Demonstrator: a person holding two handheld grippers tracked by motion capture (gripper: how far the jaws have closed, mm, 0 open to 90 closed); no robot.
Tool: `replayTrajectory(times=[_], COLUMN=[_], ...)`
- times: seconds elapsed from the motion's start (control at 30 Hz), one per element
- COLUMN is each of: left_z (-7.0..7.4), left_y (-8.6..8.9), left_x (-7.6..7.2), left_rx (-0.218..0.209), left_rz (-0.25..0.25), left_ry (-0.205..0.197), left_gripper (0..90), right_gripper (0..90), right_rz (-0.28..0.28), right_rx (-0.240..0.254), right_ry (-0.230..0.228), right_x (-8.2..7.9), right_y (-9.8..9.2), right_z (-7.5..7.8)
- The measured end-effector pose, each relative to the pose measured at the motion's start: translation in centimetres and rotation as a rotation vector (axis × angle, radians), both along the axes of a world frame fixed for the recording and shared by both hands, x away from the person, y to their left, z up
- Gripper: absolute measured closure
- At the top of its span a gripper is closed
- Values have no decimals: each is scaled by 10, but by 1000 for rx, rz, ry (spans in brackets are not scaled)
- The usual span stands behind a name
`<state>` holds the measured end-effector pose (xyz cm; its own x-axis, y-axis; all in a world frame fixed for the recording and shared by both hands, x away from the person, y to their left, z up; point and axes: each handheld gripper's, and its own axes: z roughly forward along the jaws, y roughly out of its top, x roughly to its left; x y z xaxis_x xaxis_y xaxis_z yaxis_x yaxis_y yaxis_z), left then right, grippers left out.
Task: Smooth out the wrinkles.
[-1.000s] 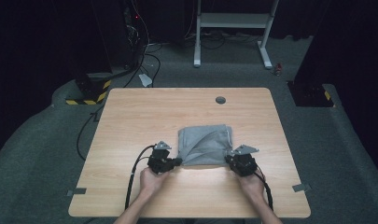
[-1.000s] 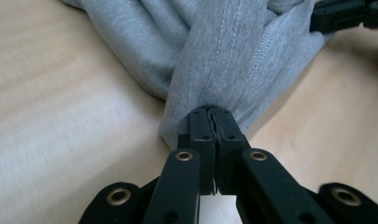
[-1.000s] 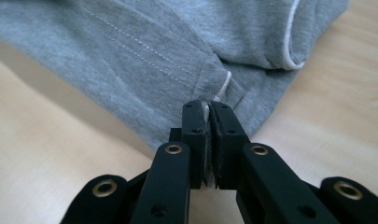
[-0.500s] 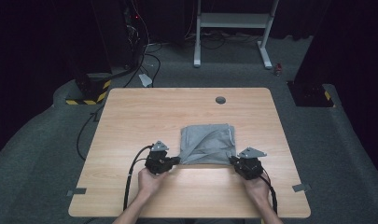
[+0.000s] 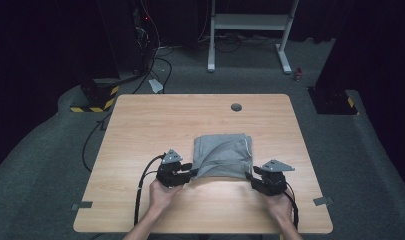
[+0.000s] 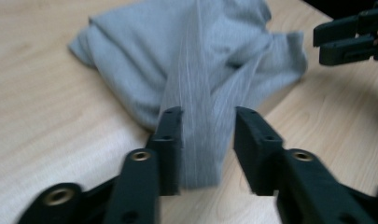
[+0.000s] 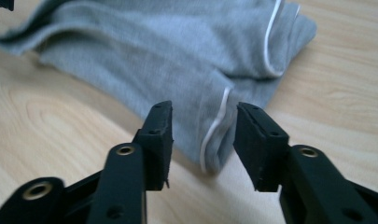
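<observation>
**Both tools parted at the near corners of the folded grey garment**

Wooden table (image 5: 140, 130): light wood top, round cable hole (image 5: 236, 107) near the far edge. Grey carpet floor (image 5: 45, 165) around it; white desk frame (image 5: 250, 22) beyond the far side, dark equipment with black cables (image 5: 155, 55) at far left.

Grey garment (image 5: 222, 156): folded into a rough rectangle, lying flat on the table, right of centre and towards the near edge. White piping (image 7: 214, 128) runs along one edge of the fabric.

Left tool (image 5: 190, 171): held in the person's left hand (image 5: 162, 195), at the garment's near-left corner. Its jaws have just been opening; in the left gripper view (image 6: 207, 140) they stand apart, with a strip of grey fabric lying between them and a gap at the right jaw. Not pinching.

Right tool (image 5: 250, 178): held in the right hand (image 5: 279, 205), at the near-right corner. Jaws likewise just been opening; in the right gripper view (image 7: 203, 140) they are spread, the piped corner lies between them, clear of both pads.
</observation>
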<state>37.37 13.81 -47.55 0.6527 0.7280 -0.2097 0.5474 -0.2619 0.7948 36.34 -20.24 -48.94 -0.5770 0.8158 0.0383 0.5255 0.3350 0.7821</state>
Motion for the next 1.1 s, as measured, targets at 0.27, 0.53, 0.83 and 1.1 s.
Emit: replayTrajectory(times=[0.27, 0.53, 0.83, 1.1], left_z=[12, 1, 1, -15], left_y=[-22, -38, -36, -38], left_x=[26, 46, 23, -1], left_rx=[31, 51, 52, 97], left_rz=[30, -11, -112, -202], left_ry=[10, 88, 68, 83], left_gripper=[456, 807, 871, 869], right_gripper=[537, 816, 809, 669], right_rz=[-54, 31, 150, 169], right_rx=[-12, -41, -115, -102], right_ry=[59, 85, 41, 70], right_x=[32, 27, -13, -30], right_y=[11, 14, 8, 0], right_z=[3, 1, -10, -23])
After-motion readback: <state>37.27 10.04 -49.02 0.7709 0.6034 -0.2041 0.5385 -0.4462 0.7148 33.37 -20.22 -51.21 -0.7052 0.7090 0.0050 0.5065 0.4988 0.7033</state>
